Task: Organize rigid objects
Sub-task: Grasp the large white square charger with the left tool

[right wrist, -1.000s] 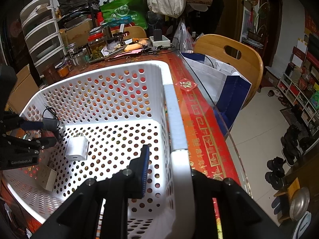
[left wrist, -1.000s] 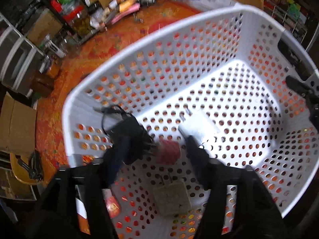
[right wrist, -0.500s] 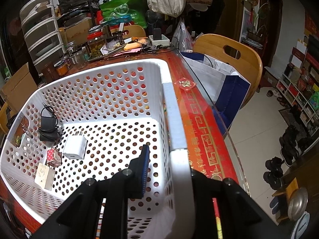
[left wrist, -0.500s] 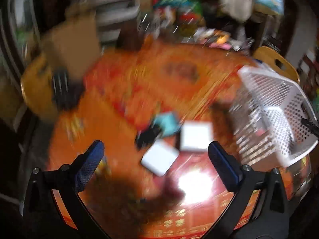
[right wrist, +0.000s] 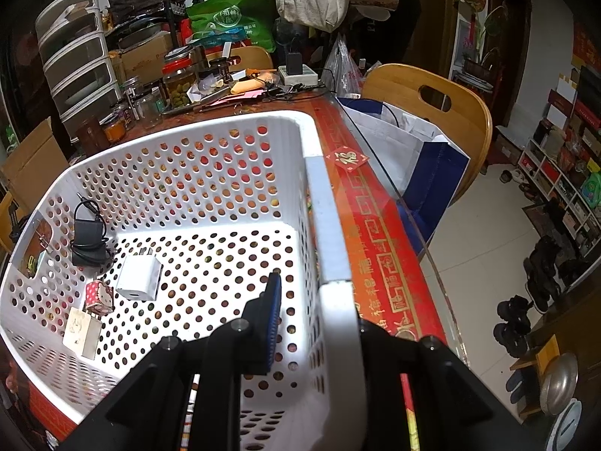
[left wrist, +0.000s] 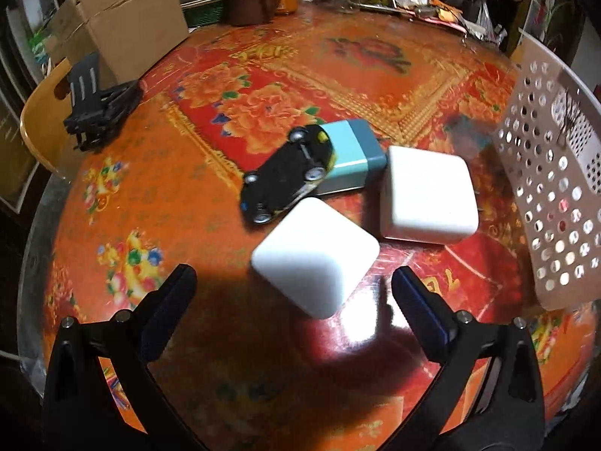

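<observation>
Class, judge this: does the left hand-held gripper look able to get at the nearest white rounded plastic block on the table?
Probably yes: the left hand-held gripper is wide open, and the white rounded plastic block lies just ahead with nothing between.

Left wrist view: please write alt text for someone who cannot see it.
The open left claw hovers over a red floral table, its fingers either side of the nearer white charger block. Behind it lie a second white block, an overturned black toy car and a teal box. A white perforated basket stands at the right edge.
</observation>
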`<move>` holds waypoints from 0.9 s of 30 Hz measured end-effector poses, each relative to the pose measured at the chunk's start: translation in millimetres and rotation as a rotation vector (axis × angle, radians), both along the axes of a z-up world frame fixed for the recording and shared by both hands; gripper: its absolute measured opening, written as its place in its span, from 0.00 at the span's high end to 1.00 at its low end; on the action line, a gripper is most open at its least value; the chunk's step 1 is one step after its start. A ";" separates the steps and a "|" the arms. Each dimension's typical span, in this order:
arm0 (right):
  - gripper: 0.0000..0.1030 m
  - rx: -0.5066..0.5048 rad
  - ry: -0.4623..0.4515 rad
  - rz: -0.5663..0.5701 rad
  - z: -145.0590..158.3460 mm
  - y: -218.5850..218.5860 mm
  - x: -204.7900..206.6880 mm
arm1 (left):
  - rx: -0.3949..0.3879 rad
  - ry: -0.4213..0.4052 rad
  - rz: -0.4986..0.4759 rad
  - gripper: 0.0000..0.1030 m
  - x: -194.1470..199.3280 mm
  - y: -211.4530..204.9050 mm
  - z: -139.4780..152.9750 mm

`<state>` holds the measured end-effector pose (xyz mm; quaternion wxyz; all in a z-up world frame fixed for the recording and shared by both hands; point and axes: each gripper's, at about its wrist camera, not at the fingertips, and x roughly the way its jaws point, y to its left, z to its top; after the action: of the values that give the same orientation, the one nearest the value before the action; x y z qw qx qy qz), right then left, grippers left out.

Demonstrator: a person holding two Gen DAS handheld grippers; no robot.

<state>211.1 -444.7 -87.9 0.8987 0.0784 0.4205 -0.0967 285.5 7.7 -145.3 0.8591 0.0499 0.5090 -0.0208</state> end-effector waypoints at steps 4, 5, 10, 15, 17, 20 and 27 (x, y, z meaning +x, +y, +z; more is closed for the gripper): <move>0.81 -0.003 0.001 -0.004 0.8 -0.6 -0.6 | -0.018 -0.003 0.017 0.01 6.5 -1.2 -3.2; 0.81 -0.002 0.001 -0.003 0.8 -0.7 -0.8 | -0.020 -0.007 0.025 0.01 7.9 -0.1 -2.7; 0.81 -0.001 0.001 0.003 1.5 -0.5 -0.2 | -0.060 -0.028 0.070 0.09 11.8 6.6 -5.3; 0.81 -0.003 0.003 0.002 1.2 0.8 -0.7 | -0.081 -0.079 0.085 0.44 4.3 8.1 -0.3; 0.81 -0.002 0.002 0.002 1.2 0.6 -1.1 | -0.086 -0.082 0.092 0.45 -0.5 8.0 0.2; 0.81 -0.003 0.003 0.002 1.1 1.4 -1.1 | -0.108 -0.110 0.088 0.45 -8.3 11.2 2.3; 0.81 -0.002 0.002 0.006 1.5 1.6 -0.8 | -0.041 -0.198 0.118 0.45 -25.1 17.1 20.4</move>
<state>210.3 -443.0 -86.5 0.8987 0.0764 0.4213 -0.0946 260.4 24.7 -124.9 0.9057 0.0042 0.4231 0.0245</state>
